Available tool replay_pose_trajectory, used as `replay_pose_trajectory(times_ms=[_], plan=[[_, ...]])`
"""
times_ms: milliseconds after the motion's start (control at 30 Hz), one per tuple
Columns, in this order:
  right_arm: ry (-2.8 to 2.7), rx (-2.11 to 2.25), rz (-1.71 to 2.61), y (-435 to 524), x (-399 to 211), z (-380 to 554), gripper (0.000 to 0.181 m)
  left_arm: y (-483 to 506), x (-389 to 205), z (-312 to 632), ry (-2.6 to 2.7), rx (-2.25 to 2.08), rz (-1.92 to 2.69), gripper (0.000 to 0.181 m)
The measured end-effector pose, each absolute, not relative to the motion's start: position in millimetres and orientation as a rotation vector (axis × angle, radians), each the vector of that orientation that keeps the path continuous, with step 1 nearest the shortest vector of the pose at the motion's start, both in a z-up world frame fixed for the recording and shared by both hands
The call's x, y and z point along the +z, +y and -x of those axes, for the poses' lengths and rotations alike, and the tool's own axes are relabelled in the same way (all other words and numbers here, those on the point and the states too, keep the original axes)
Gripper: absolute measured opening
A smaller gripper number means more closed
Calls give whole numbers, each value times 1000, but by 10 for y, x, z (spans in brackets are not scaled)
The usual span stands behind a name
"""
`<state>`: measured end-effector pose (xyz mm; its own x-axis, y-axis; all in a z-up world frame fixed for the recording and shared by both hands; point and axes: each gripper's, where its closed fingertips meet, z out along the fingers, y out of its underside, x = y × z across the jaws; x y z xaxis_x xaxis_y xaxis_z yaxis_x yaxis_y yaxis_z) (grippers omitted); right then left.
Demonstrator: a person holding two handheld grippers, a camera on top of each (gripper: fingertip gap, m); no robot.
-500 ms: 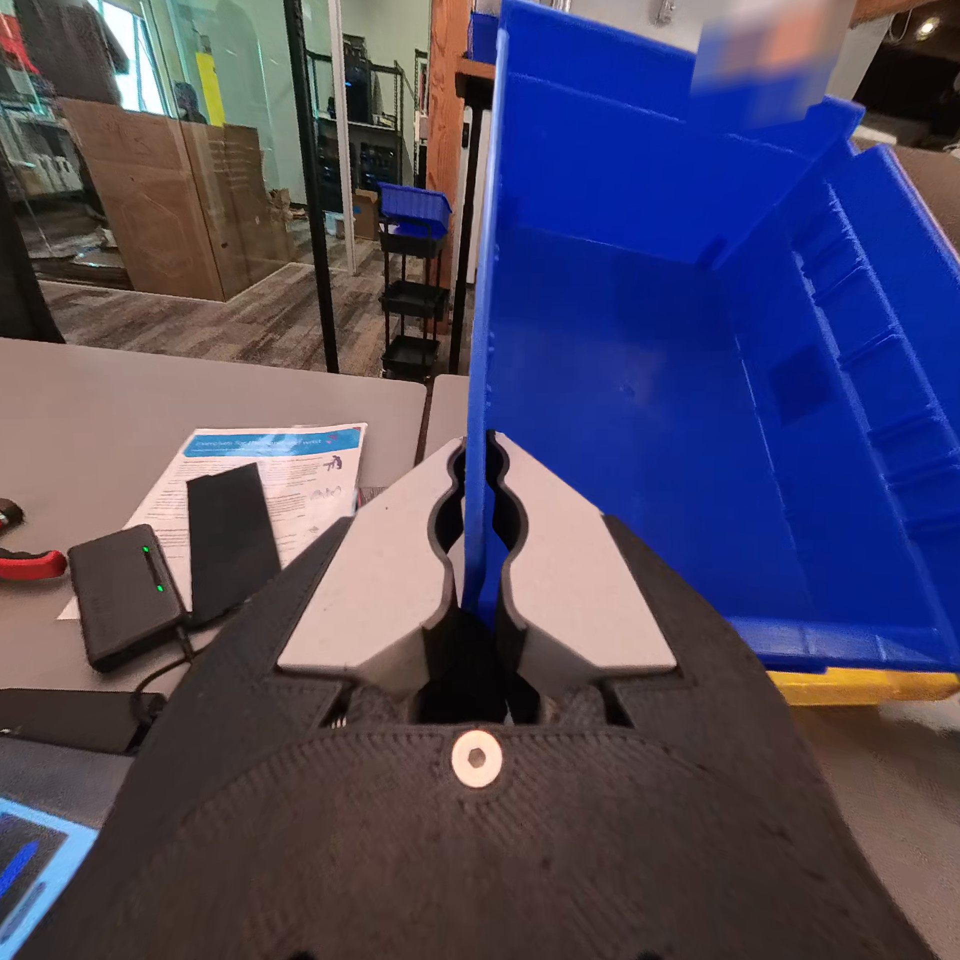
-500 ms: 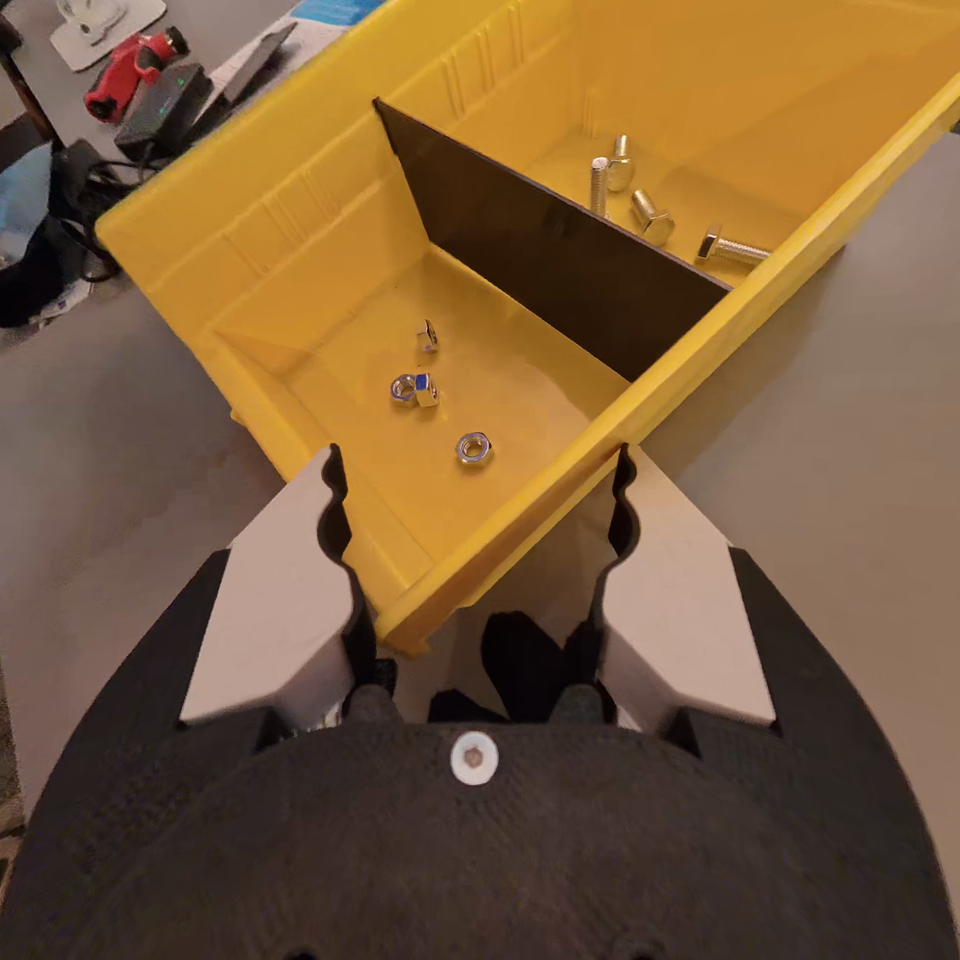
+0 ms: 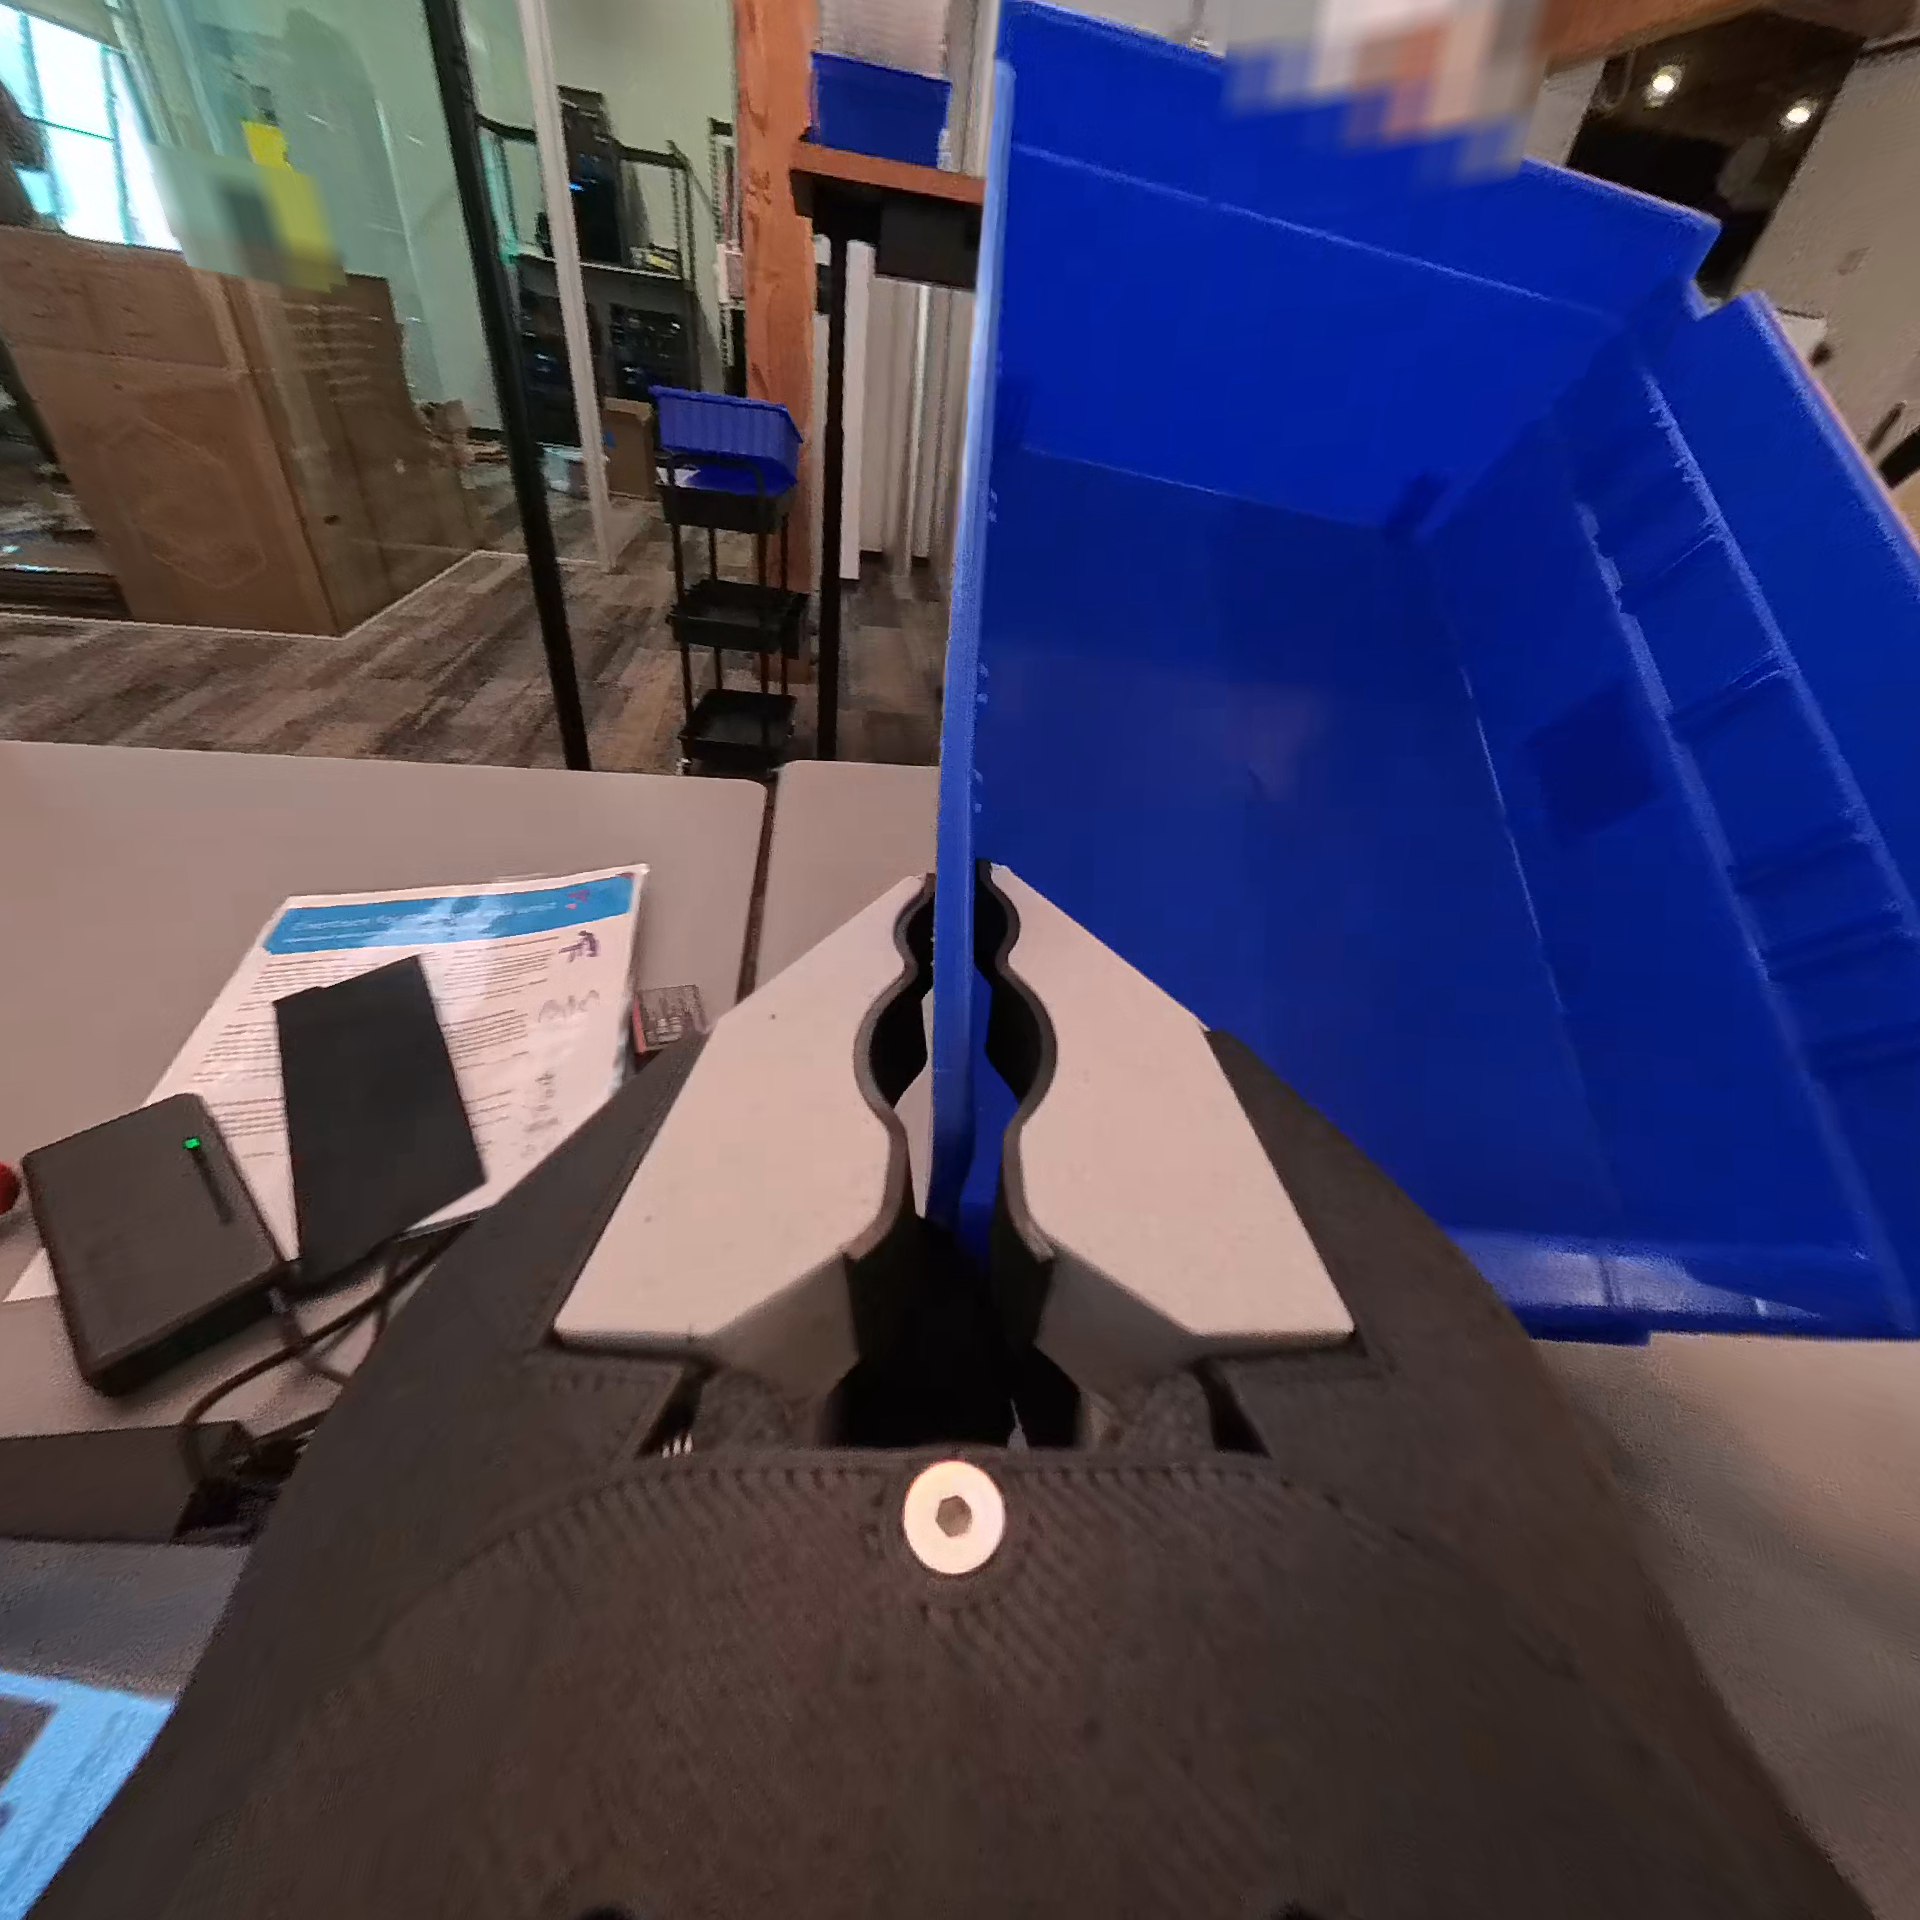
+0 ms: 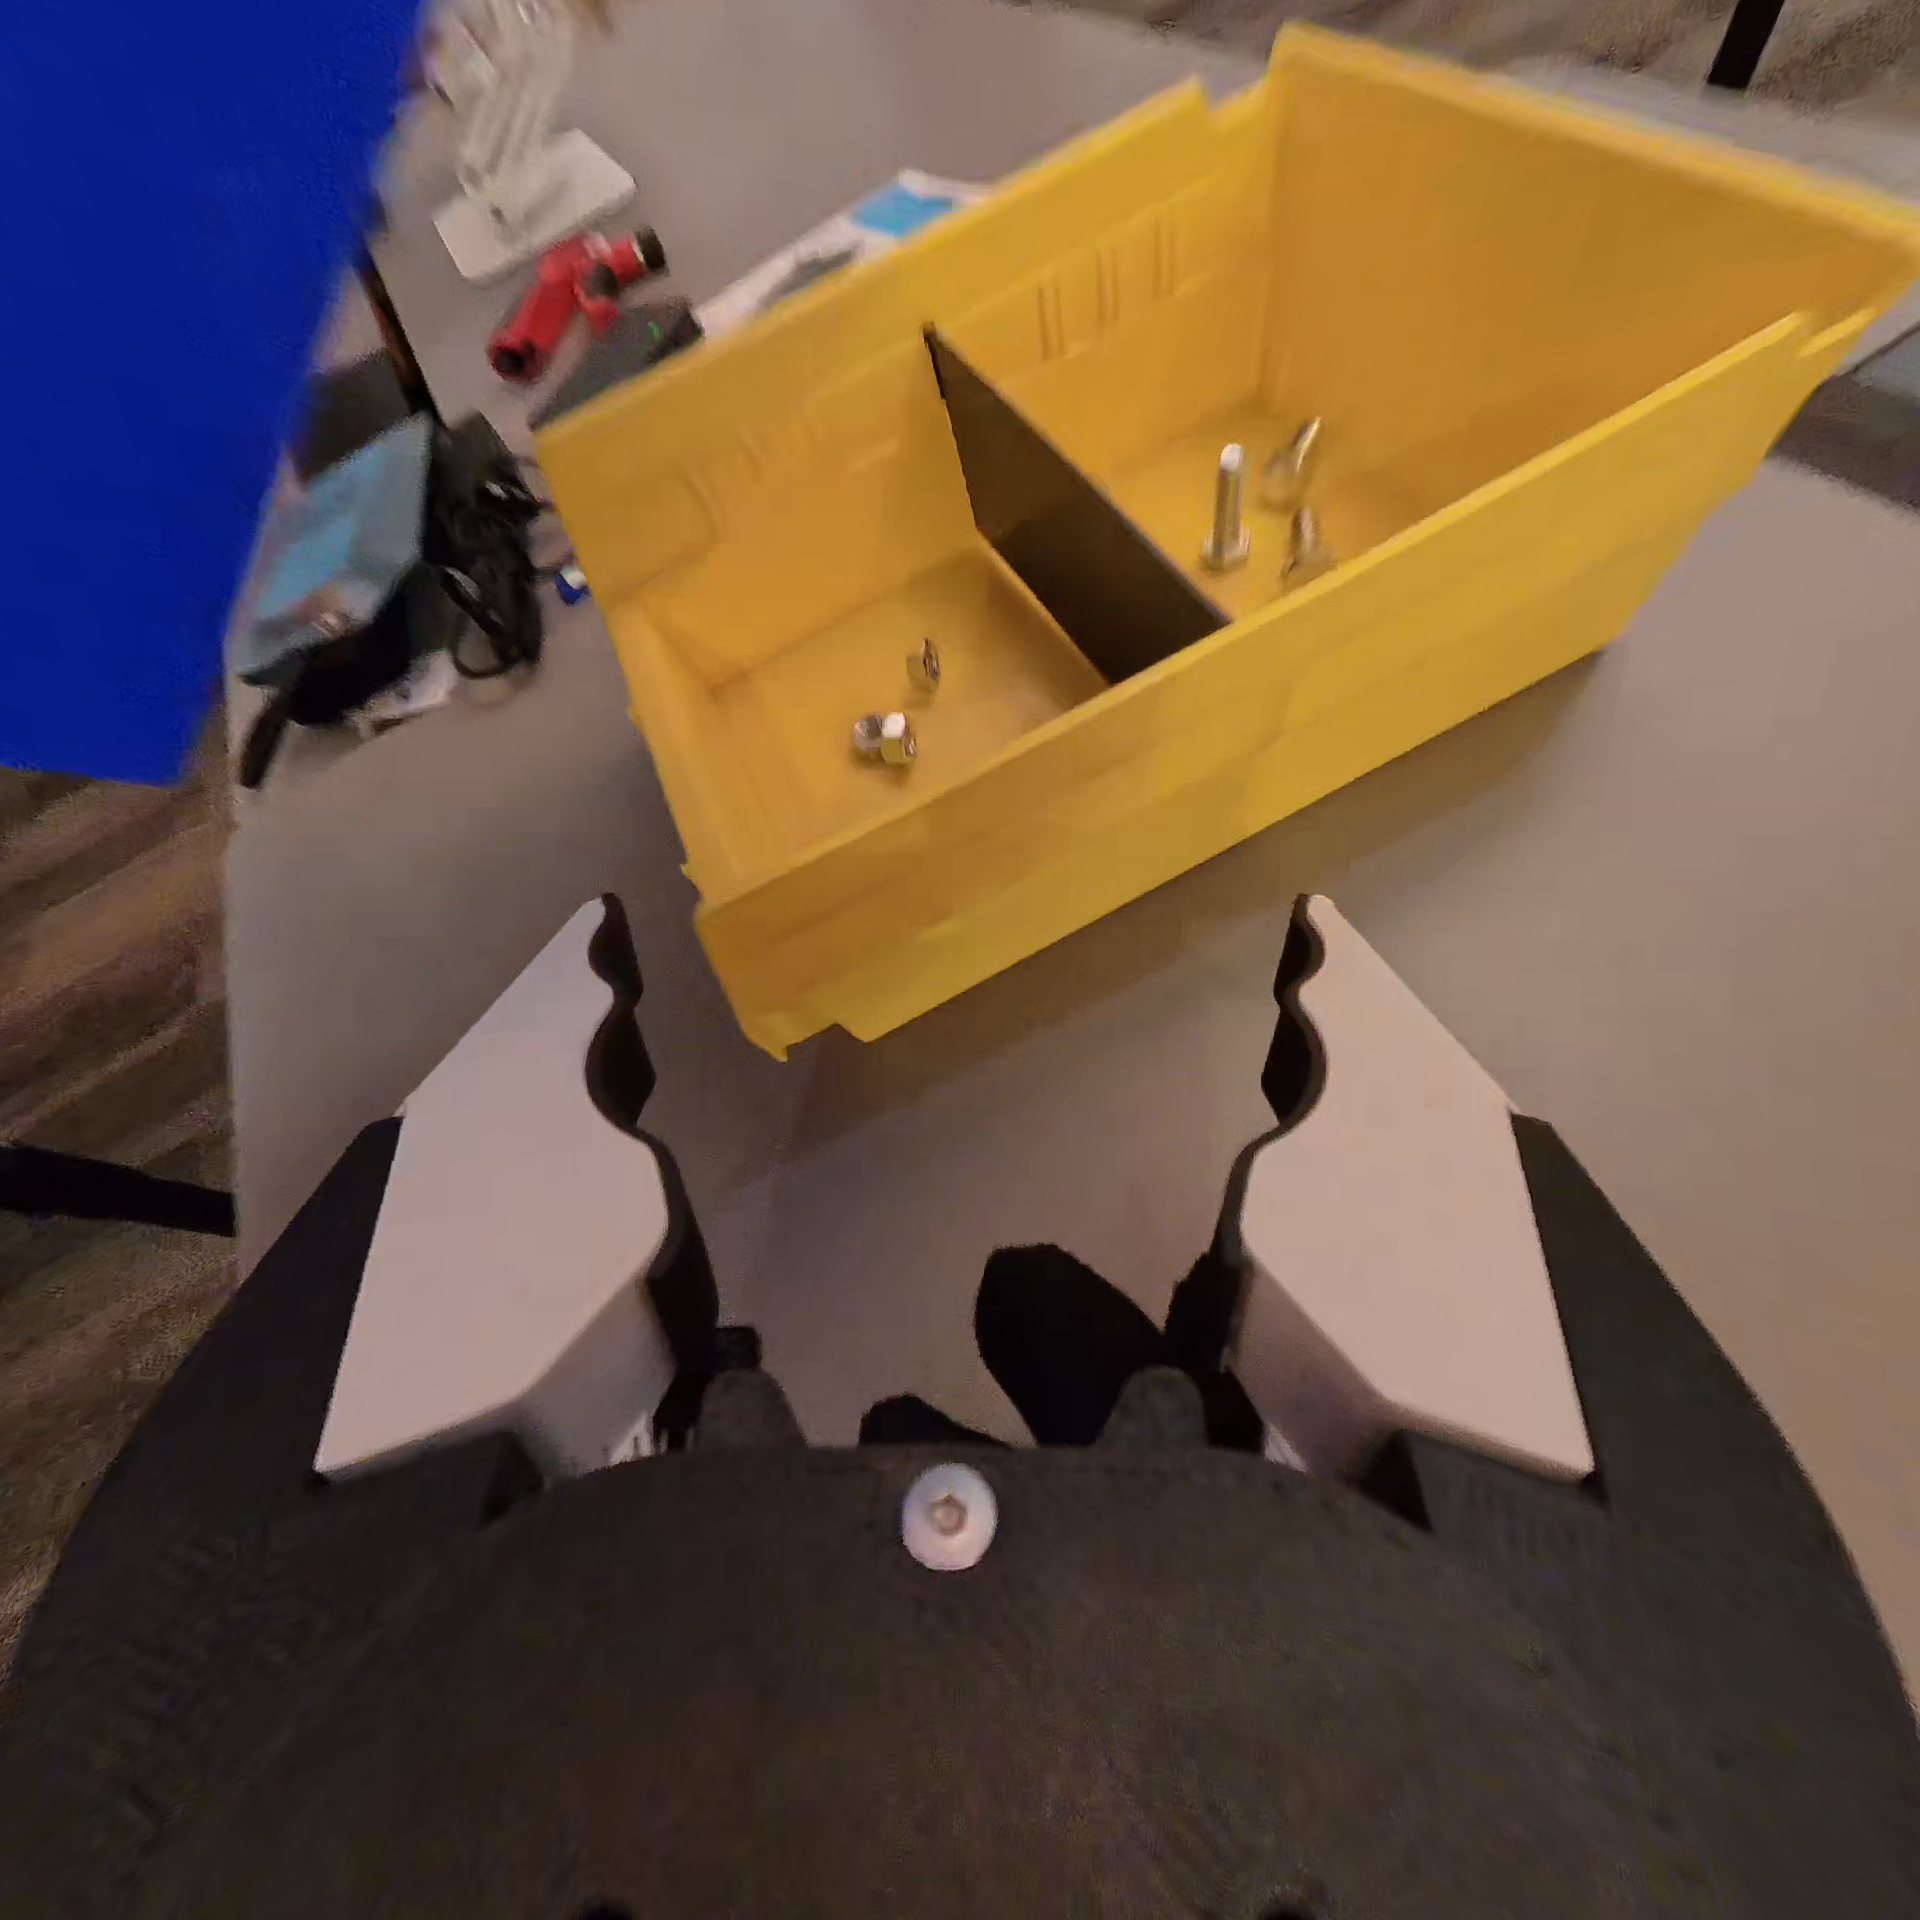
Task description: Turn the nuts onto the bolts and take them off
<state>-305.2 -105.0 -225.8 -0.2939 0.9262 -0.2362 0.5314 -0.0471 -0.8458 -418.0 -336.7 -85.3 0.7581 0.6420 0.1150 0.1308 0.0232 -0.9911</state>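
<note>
Left tongs (image 3: 956, 914) pinch the side wall of the blue bin (image 3: 1299, 831), which hangs empty and tipped up off the table (image 3: 312, 821). Right tongs (image 4: 951, 925) are spread wide with nothing between them, hovering just short of the yellow bin's (image 4: 935, 935) near corner.

Half a second ago the right tongs straddled that corner. Now they have pulled back and clear of it, and the blue bin has swung up into the right view's upper left. I read this as the blue bin being lifted off the yellow bin, leaving the hardware exposed. No threading has begun.

Inside the yellow bin, the nuts (image 4: 883, 740) lie in the compartment on the near side of the black divider (image 4: 1060, 540); at least three show, two of them touching. Beyond the divider are the bolts (image 4: 1226, 504), one upright on its head, the others leaning or lying close by.

The yellow bin's near wall partly hides the floor behind it, so reaching the nuts probably means coming in from above. Open table lies right of the yellow bin. Left of it, cables (image 4: 488, 582) and a red tool (image 4: 571, 296) crowd the table, and the raised blue bin blocks that side.
</note>
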Motion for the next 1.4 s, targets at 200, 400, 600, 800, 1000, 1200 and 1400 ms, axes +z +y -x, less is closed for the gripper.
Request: replay_pose_trajectory(times_ms=[200, 400, 600, 800, 1000, 1200, 1400], plan=[[-1512, 1568, 1176, -797, -1195, 2373, 118, -2761, -888, 3752, -541, 358, 1605, 3], [-1245, 1665, 982, -577, -592, 1372, 128, -1863, -1008, 3073, -366, 264, 1745, 4], [-1084, 1496, 1120, -56, -693, 710, 144, -802, -1288, 2305, -242, 44, 1825, 5], [-883, 1353, 1281, 759, -899, 78, 152, 208, -1681, 1582, -150, -186, 1893, 6], [-725, 1271, 1444, 1531, -1226, -396, 148, 1022, -2110, 1045, -121, -328, 1962, 7], [-701, 1187, 1556, 2167, -1510, -711, 150, 1609, -2330, 596, -109, -431, 1990, 16], [-694, 1178, 1653, 2770, -1759, -923, 147, 1954, -2333, 136, -110, -544, 1969, 38]])
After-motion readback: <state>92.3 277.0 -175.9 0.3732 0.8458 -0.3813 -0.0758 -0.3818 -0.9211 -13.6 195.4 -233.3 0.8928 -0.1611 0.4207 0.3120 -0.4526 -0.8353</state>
